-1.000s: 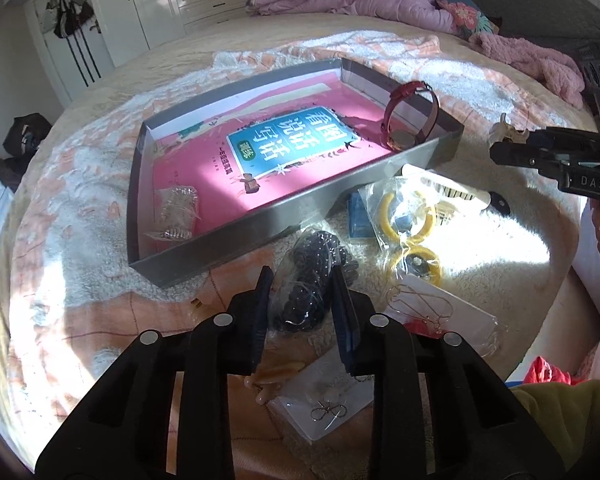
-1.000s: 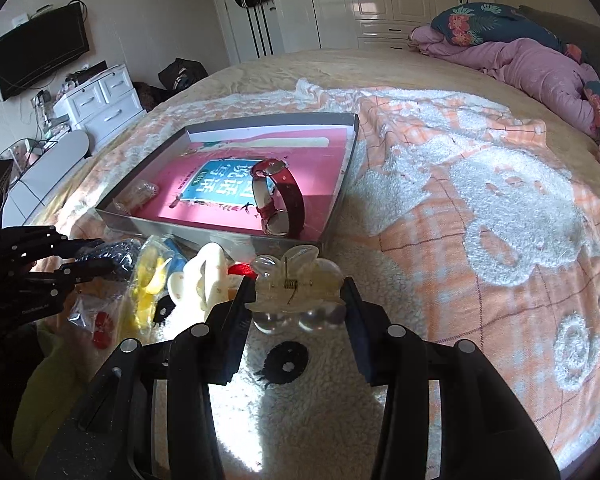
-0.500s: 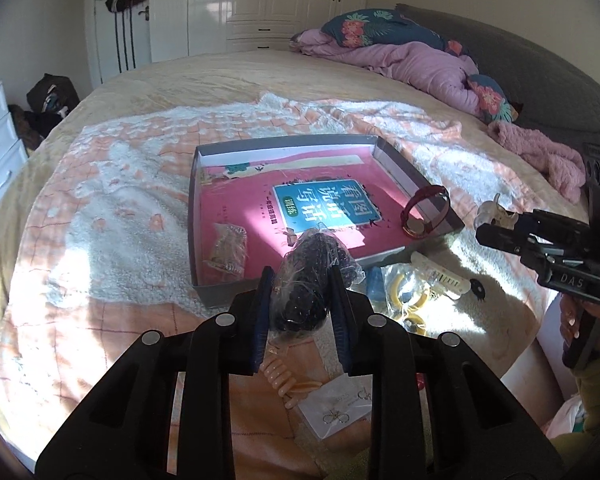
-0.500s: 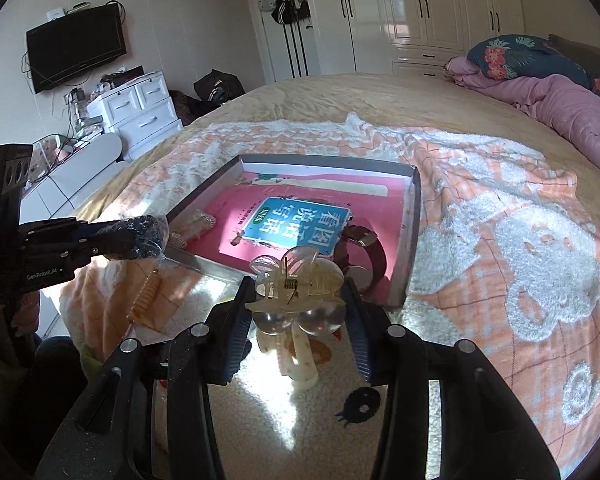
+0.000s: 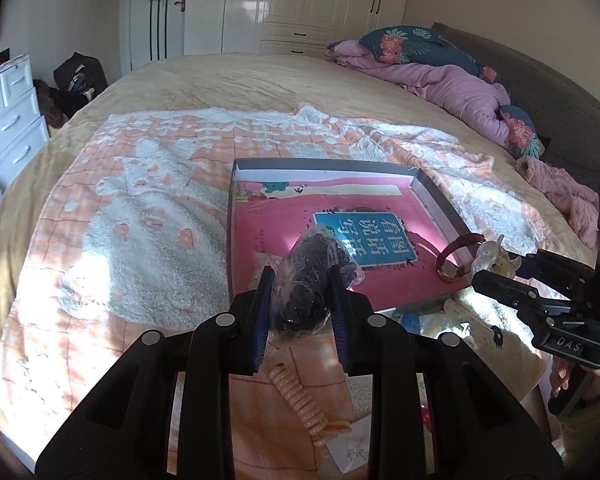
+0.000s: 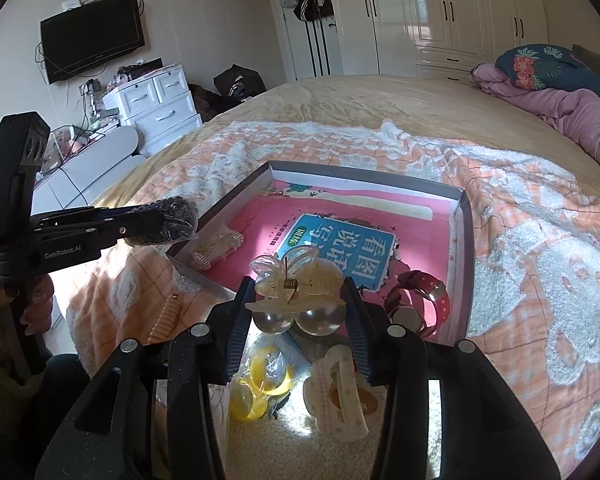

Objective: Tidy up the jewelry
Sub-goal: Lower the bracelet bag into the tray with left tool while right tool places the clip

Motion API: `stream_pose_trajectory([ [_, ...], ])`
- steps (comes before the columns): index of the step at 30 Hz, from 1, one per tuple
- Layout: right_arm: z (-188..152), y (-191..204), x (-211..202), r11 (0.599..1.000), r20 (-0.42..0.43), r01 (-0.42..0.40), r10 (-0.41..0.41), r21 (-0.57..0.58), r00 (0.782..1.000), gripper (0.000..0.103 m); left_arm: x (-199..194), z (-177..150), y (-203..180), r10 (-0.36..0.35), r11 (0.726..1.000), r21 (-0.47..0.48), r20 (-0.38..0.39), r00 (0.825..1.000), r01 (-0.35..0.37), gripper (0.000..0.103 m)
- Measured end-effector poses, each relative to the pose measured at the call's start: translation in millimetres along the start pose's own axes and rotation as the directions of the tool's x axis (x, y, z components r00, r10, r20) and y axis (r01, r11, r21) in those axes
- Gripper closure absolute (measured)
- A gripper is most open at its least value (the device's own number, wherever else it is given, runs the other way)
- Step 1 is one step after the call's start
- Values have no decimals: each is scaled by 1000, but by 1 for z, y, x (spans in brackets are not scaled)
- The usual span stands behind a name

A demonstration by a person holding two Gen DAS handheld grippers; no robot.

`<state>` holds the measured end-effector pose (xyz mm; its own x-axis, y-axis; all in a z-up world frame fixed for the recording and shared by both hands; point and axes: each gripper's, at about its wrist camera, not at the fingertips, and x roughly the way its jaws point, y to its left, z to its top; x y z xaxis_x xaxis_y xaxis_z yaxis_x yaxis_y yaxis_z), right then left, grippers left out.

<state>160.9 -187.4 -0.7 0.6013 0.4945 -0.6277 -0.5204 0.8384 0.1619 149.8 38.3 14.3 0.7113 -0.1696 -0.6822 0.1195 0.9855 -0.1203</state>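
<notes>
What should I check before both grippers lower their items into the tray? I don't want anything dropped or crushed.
1. Left gripper shut on the bag of dark beads: ok.
2. Right gripper shut on the clear hair claw: ok.
3. Tray lies open, pink floor bare in places: ok.
4. Red watch sits near the claw's path: not ok.
5. Small packet in the tray's near-left corner, below the bag: not ok.
6. Grippers apart: ok.

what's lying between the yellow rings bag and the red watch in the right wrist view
A pale patterned hair clip lies on the blanket between the bagged yellow rings and the red watch, seen in the right wrist view.
</notes>
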Motion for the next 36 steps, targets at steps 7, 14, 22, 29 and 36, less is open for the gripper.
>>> stream_pose_trajectory([
  [7, 4, 3, 17, 1000, -18, -9, 9, 0, 1000, 61, 22, 15, 8, 27, 1000, -10, -19, 999, -27, 84],
  [14, 6, -7, 36, 1000, -48, 9, -8, 19, 999, 61, 49, 24, 4, 44, 999, 18, -54, 998, -43, 84],
  [22, 7, -13, 55, 1000, -85, 17, -15, 22, 996, 61, 75, 27, 5, 76, 996, 42, -83, 994, -73, 84],
  [29, 10, -7, 77, 1000, -124, 13, -12, 7, 992, 61, 85, 26, 12, 80, 996, 45, -103, 991, -76, 84],
  [36, 13, -6, 97, 1000, -176, 15, -12, 13, 984, 61, 91, 24, 14, 81, 996, 45, -120, 989, -76, 84],
])
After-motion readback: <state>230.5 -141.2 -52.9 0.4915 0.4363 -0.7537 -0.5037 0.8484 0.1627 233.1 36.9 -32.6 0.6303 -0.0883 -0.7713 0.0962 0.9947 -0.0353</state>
